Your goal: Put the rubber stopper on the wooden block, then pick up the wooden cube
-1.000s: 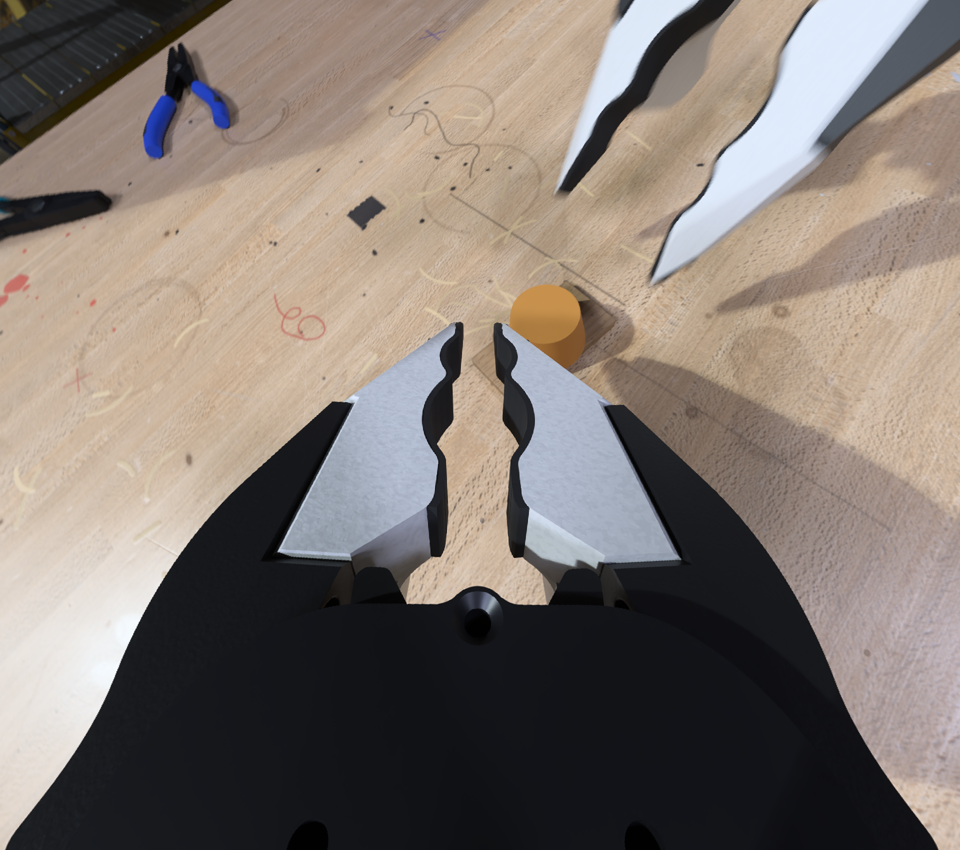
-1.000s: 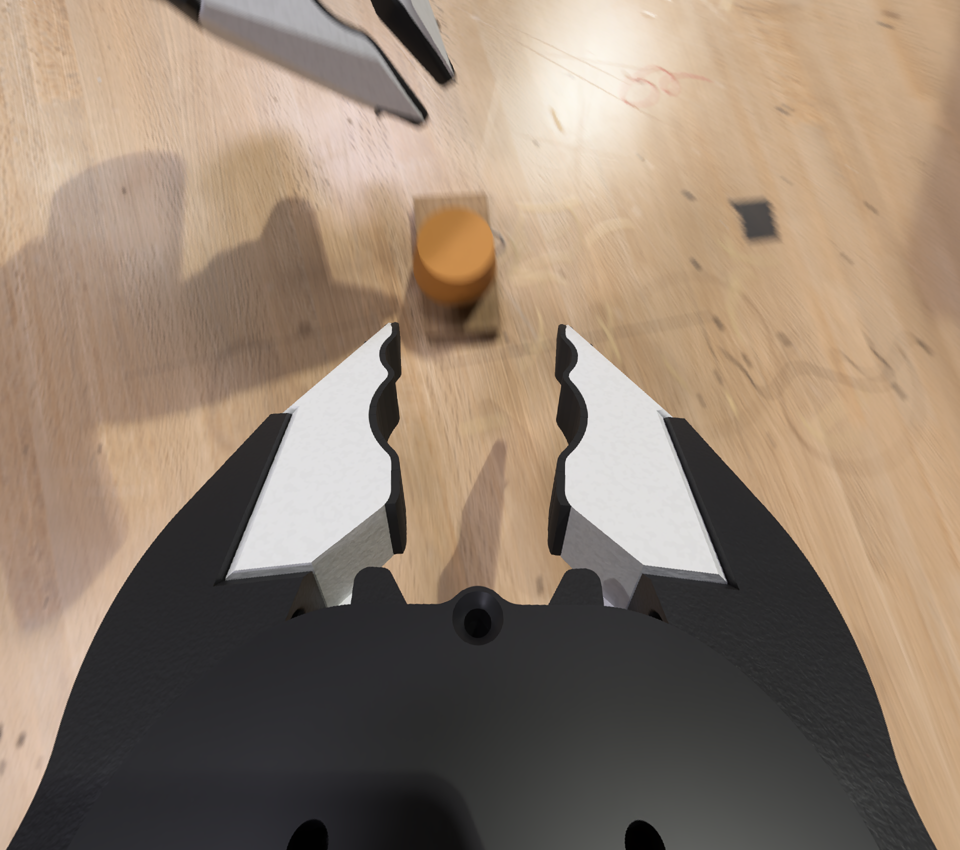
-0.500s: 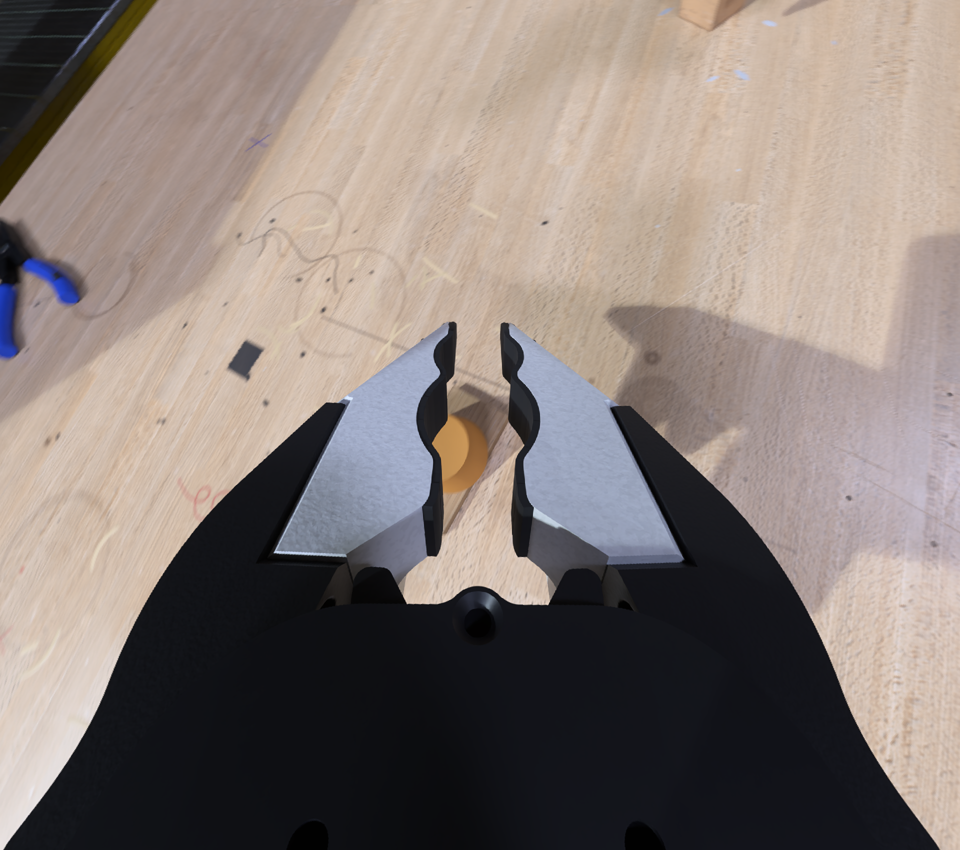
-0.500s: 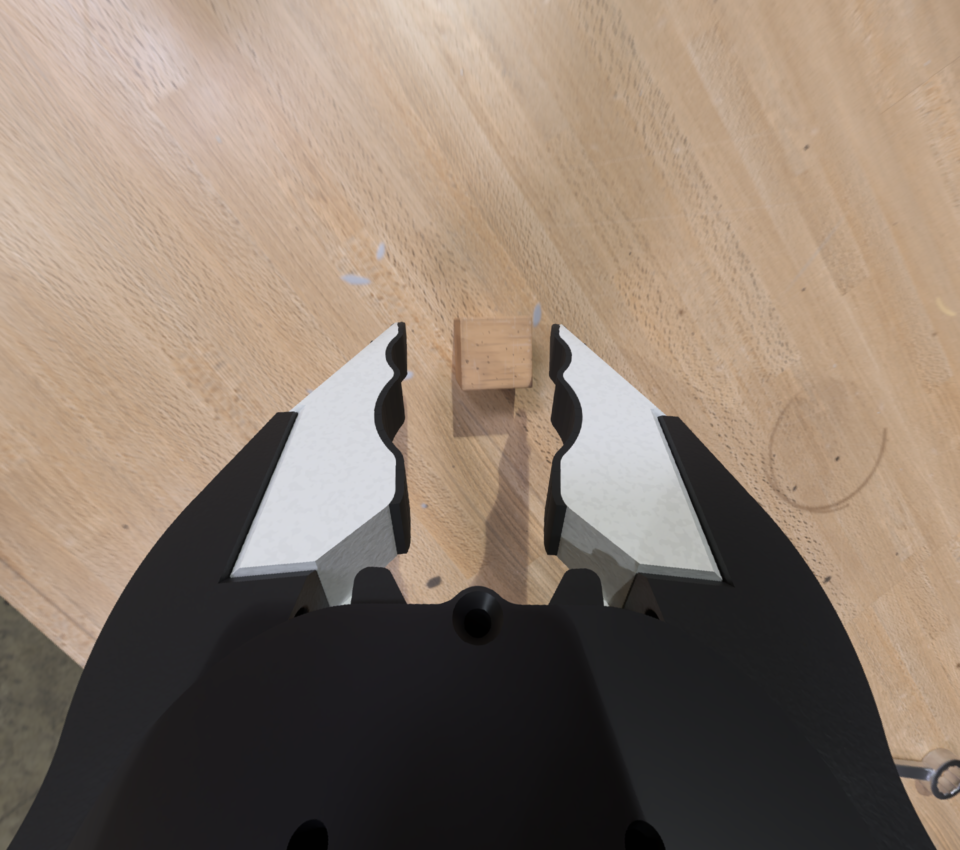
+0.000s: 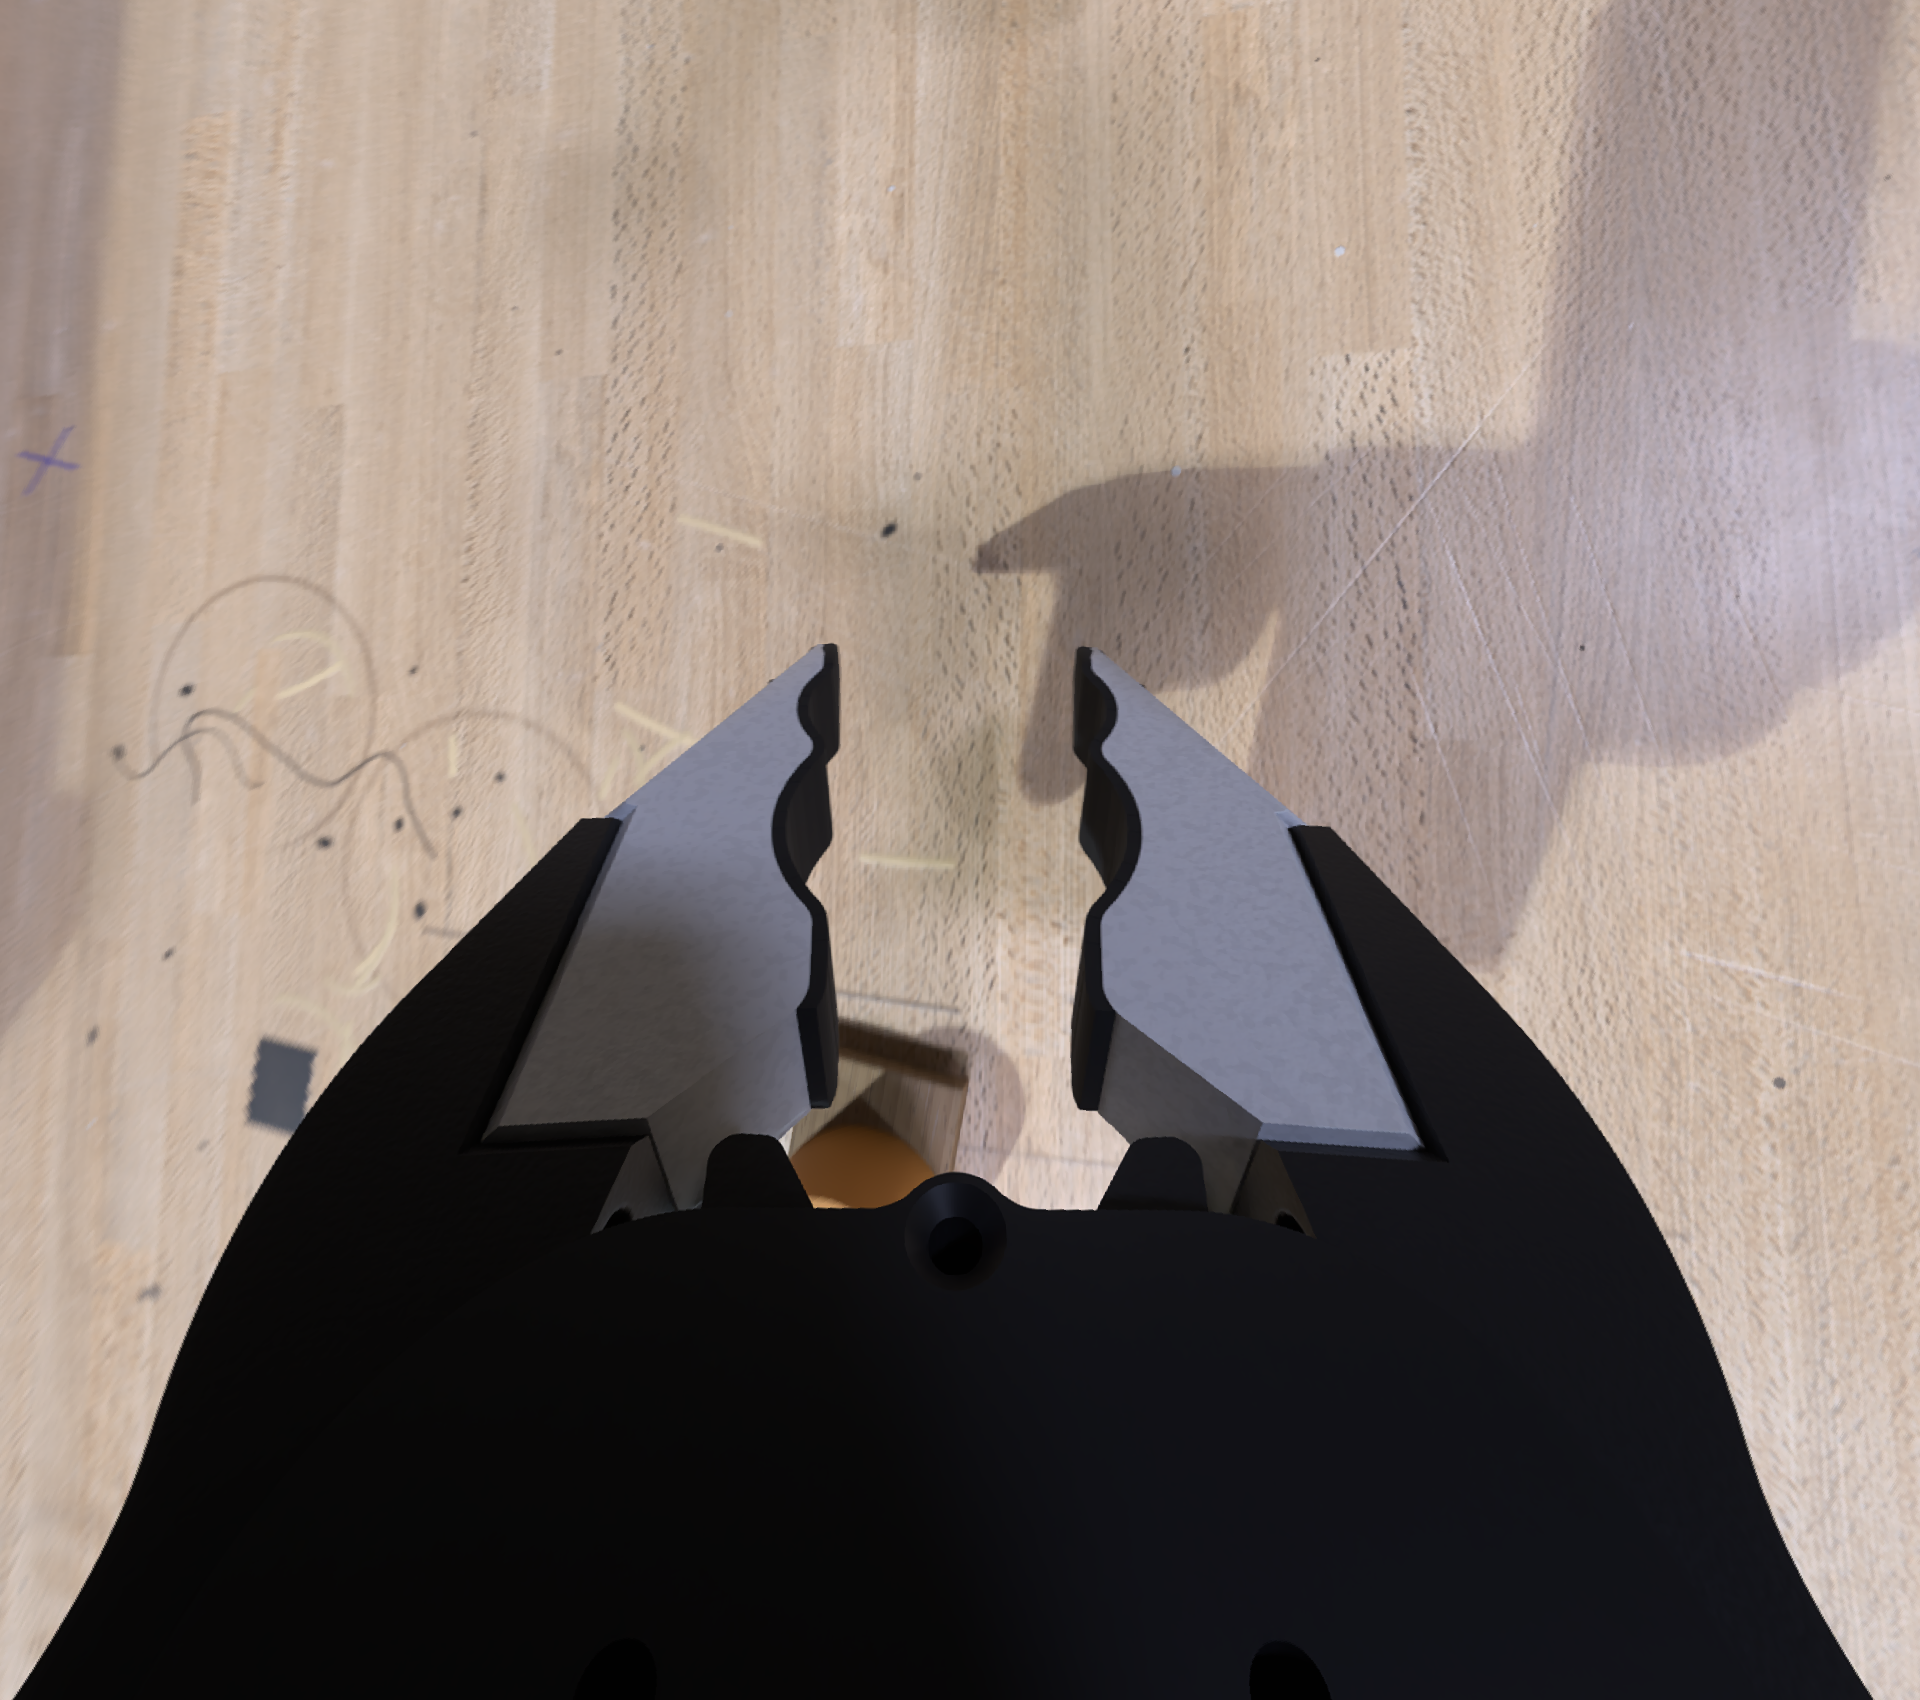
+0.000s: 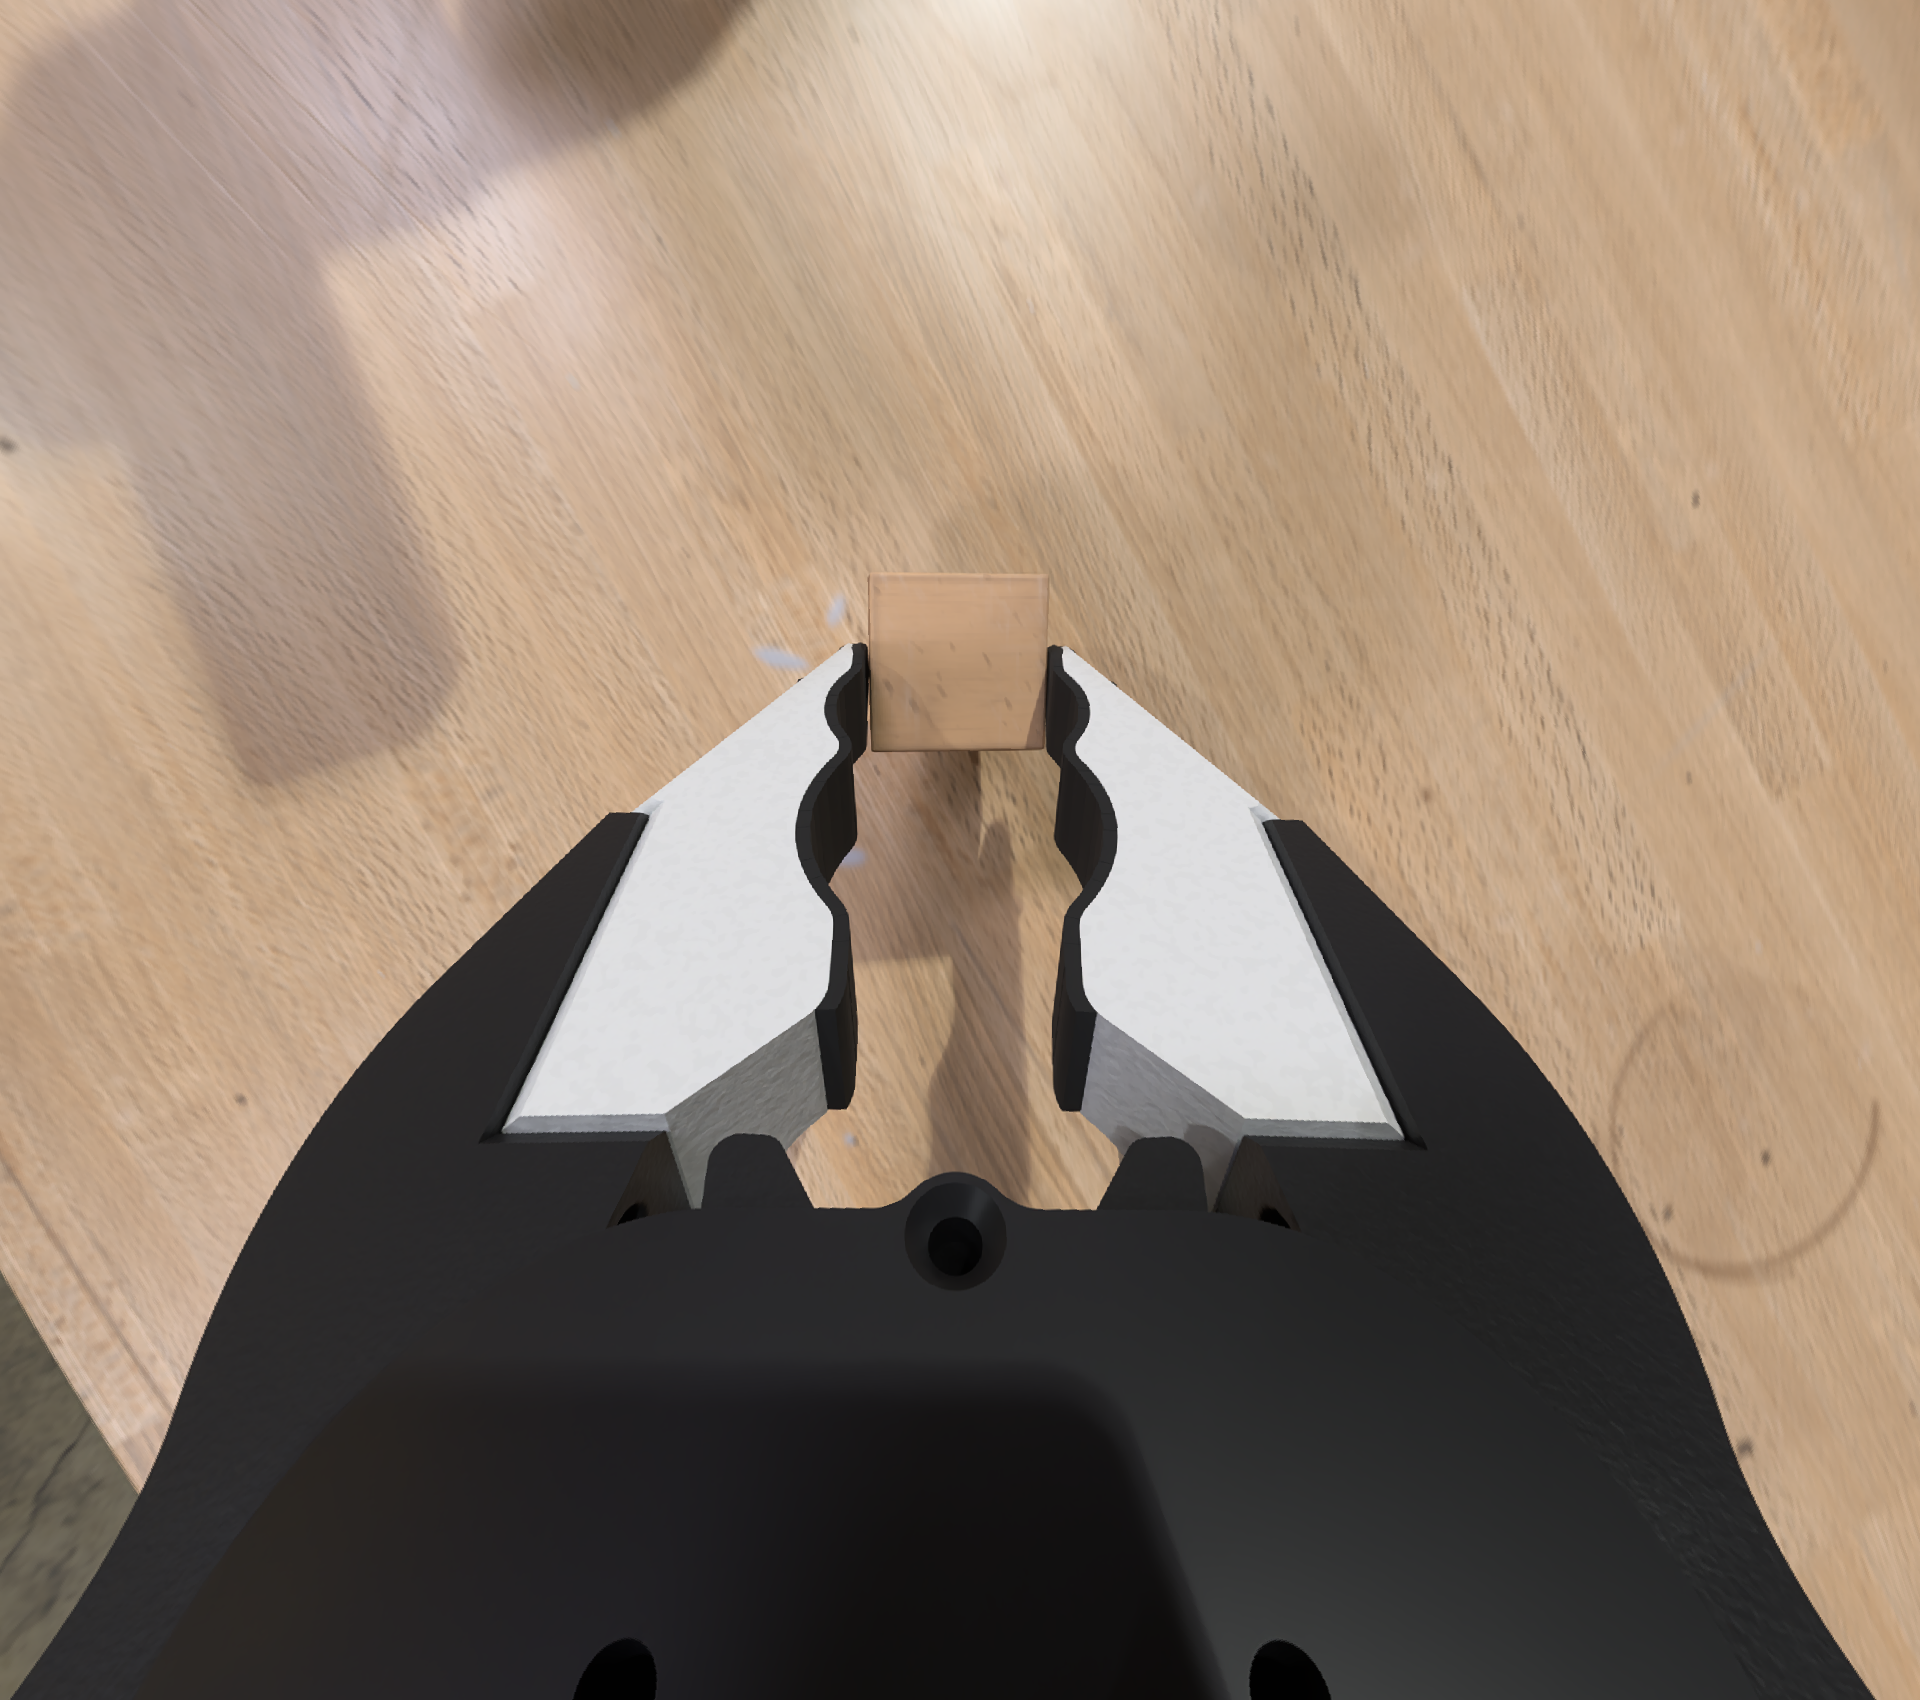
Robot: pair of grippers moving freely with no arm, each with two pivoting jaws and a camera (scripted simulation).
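Right hand-held gripper [image 6: 956, 663] clamped the wooden cube [image 6: 957, 663] at its fingertips.
The cube sat between the 2 tips, above the wooden surface [image 6: 1455, 300]. The left hand-held gripper [image 5: 956, 663] stood parted and empty; the orange rubber stopper [image 5: 857, 1167] rested on the wooden block [image 5: 914, 1100], glimpsed low between its fingers near their base.

- Wooden cube [image 6: 957, 663] between the fingertips of the right gripper [image 6: 957, 700], above the workbench [image 6: 1455, 300].
- Rubber stopper [image 5: 857, 1167] on the wooden block [image 5: 914, 1089], under the left gripper [image 5: 956, 663], near its base.
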